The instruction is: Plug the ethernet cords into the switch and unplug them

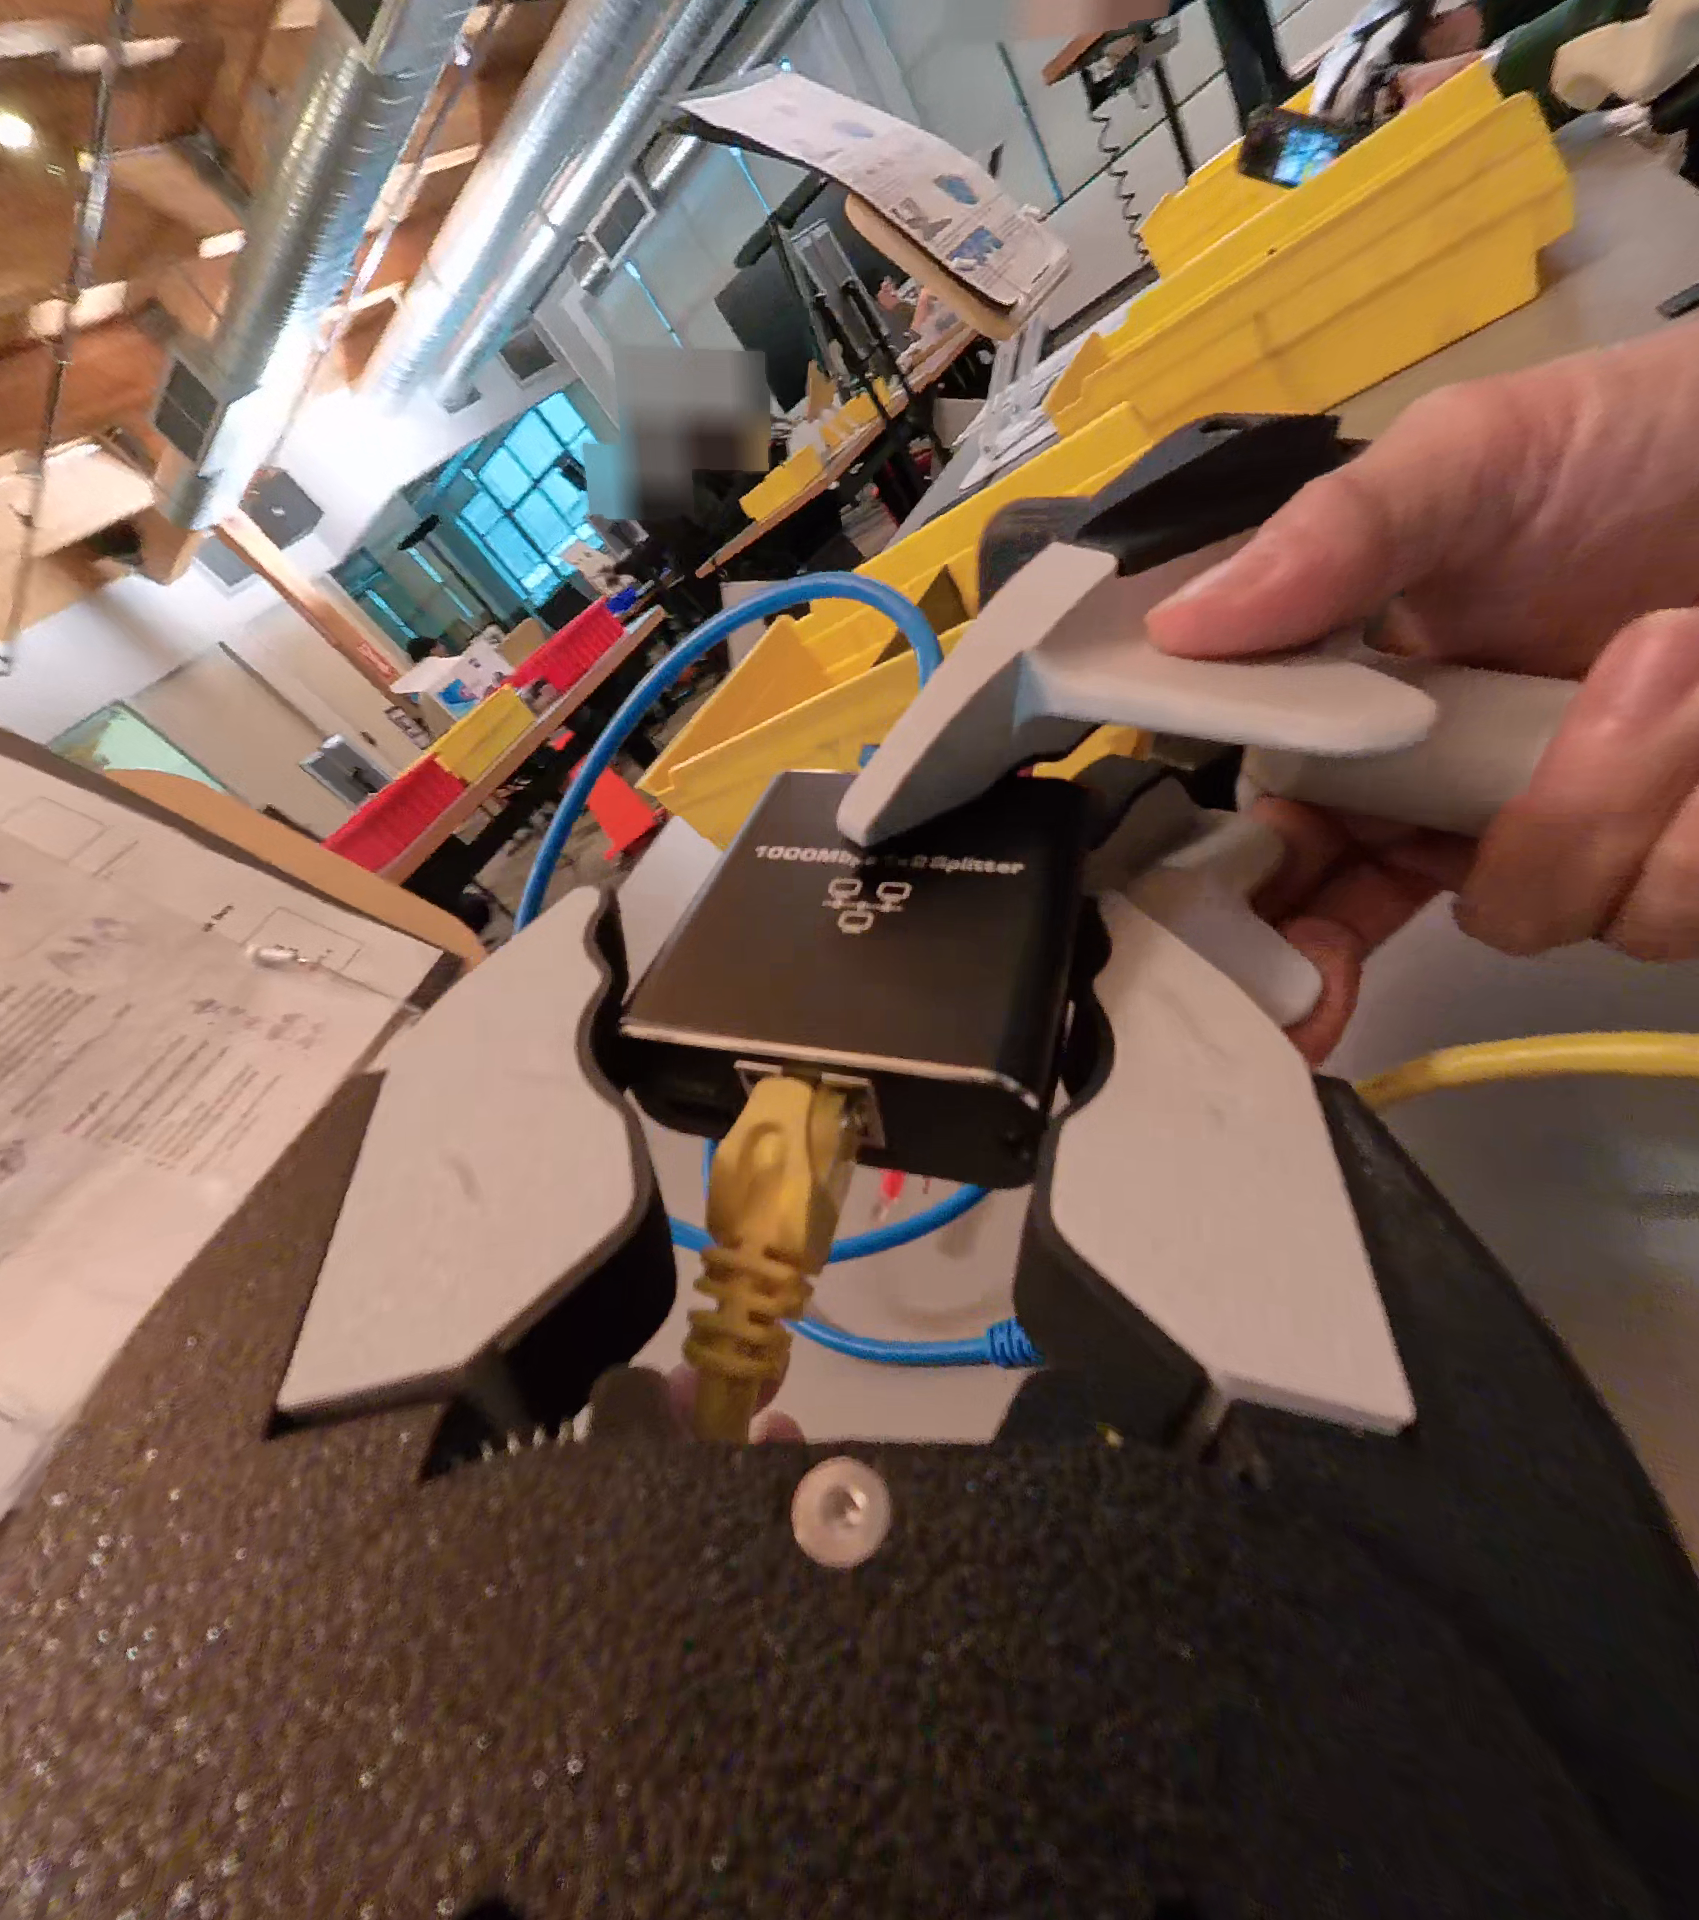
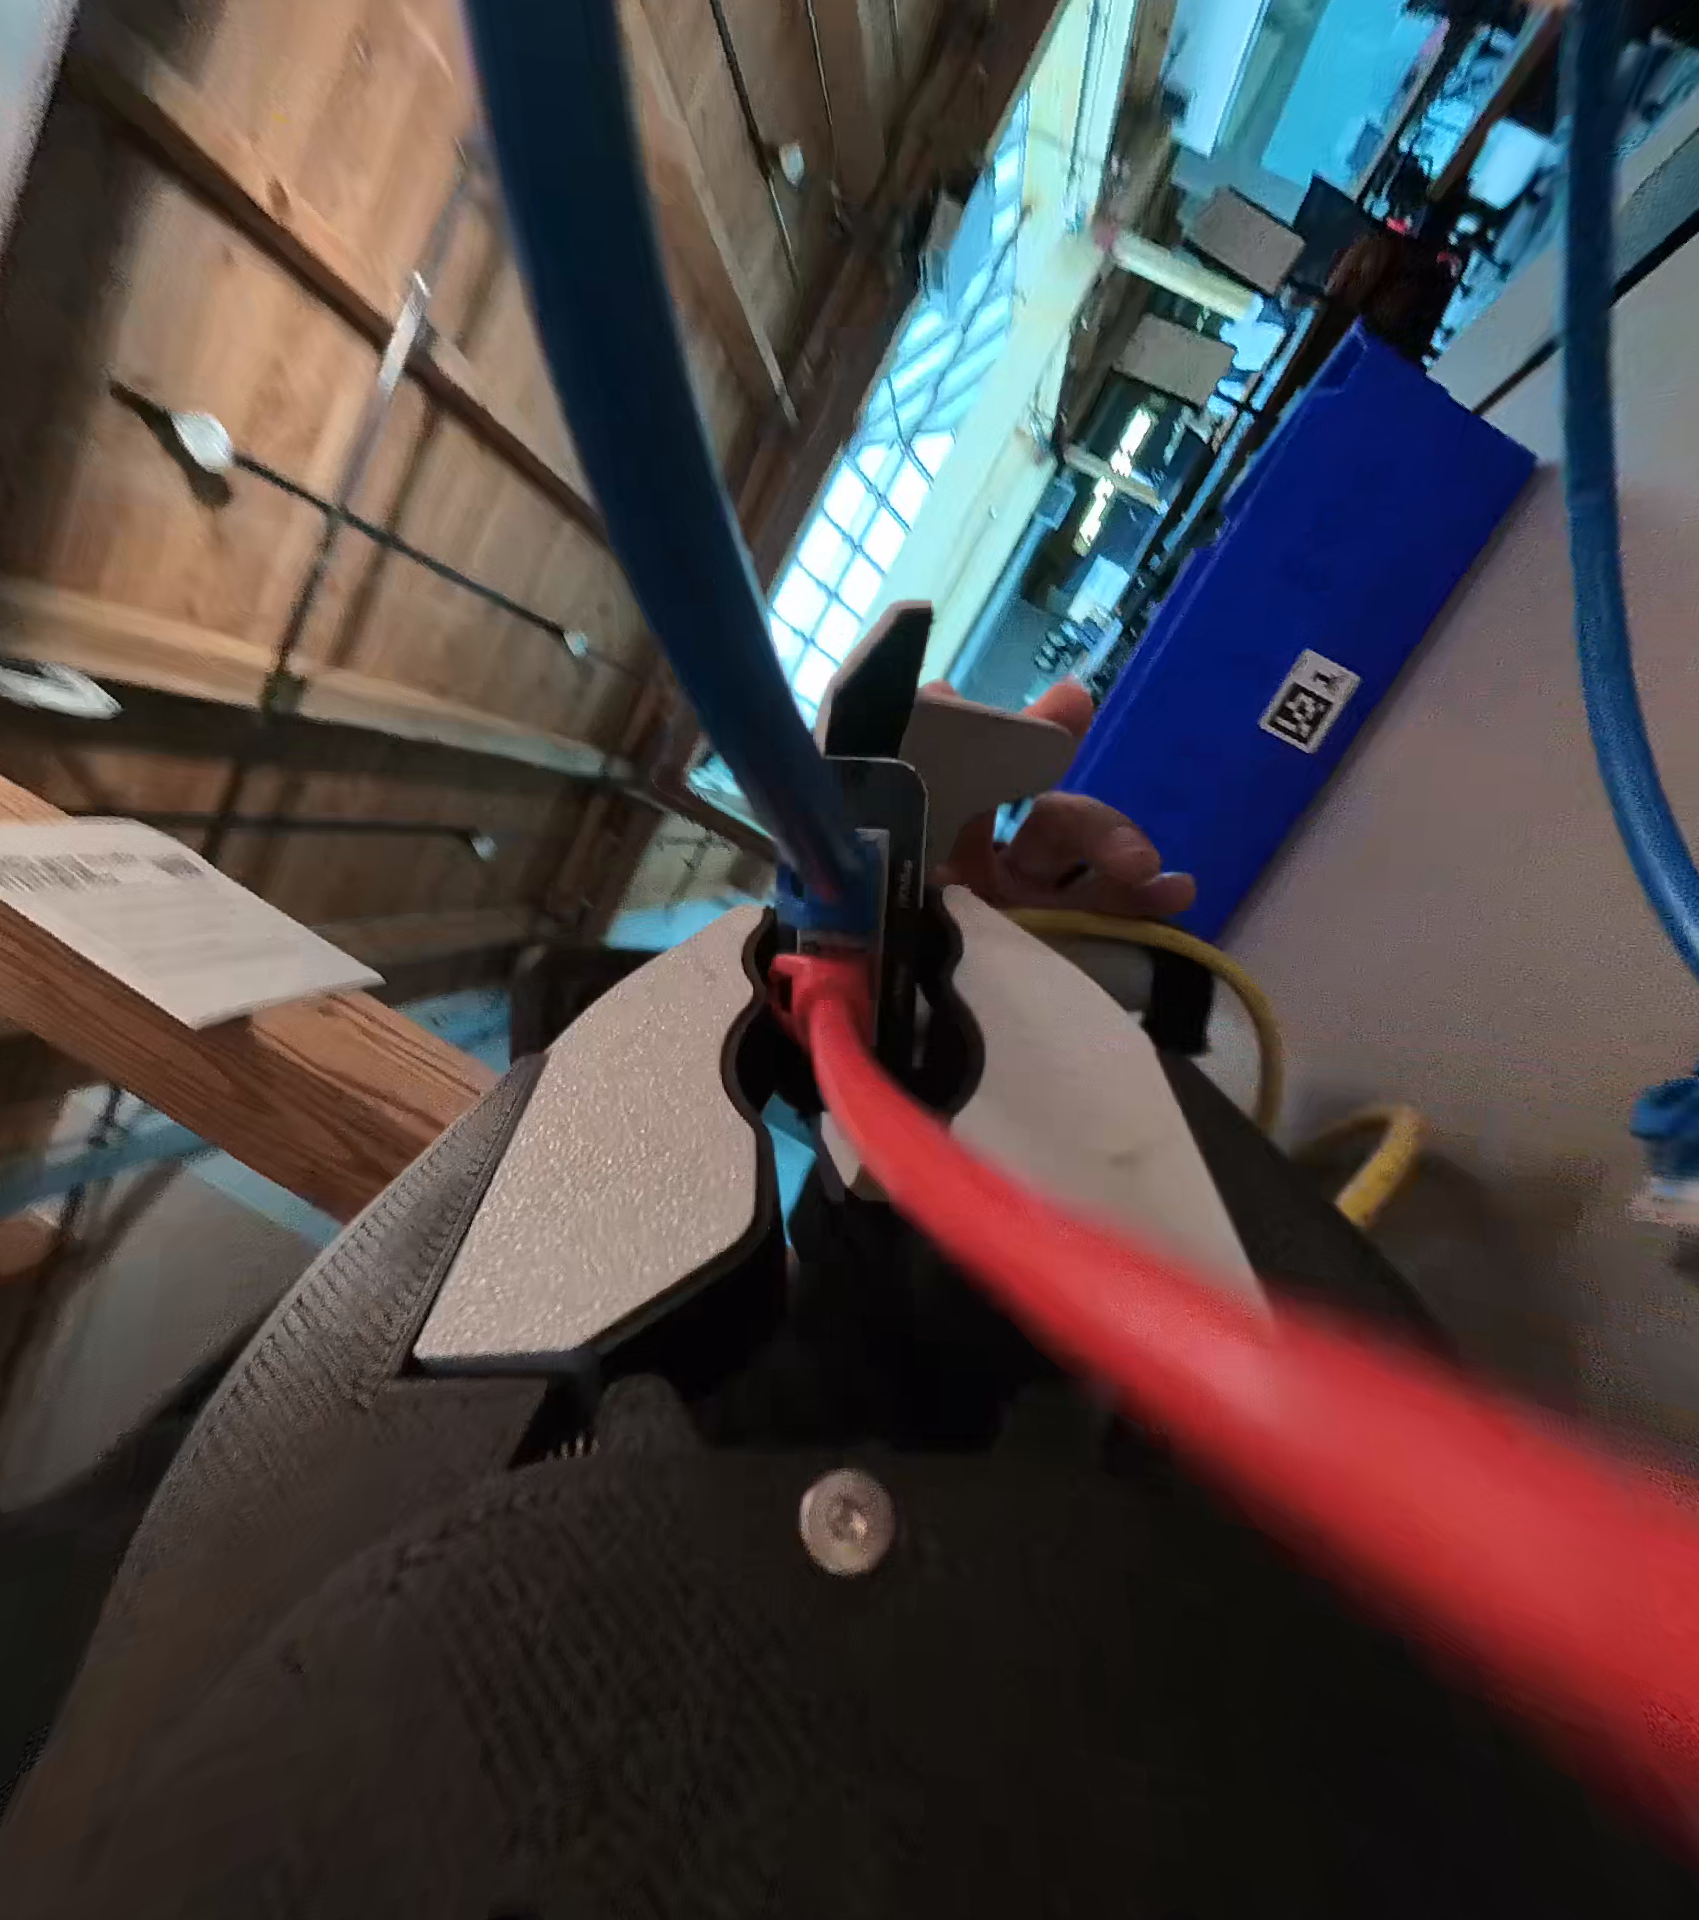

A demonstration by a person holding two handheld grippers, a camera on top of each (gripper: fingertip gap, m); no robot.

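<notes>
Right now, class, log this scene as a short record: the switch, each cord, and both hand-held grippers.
switch: black box, held off the table
yellow cord: plugged into the near port
blue cord: plugged in, far end dangling loose
red cord: plugged in beside the blue
left hand-held gripper: clamped on the switch
right hand-held gripper: closed at the red plug

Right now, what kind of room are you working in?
Probably a workshop or lab in a converted warehouse: silver ceiling ducts under wooden joists, long tables with yellow plastic bins and a blue plastic bin.
</notes>
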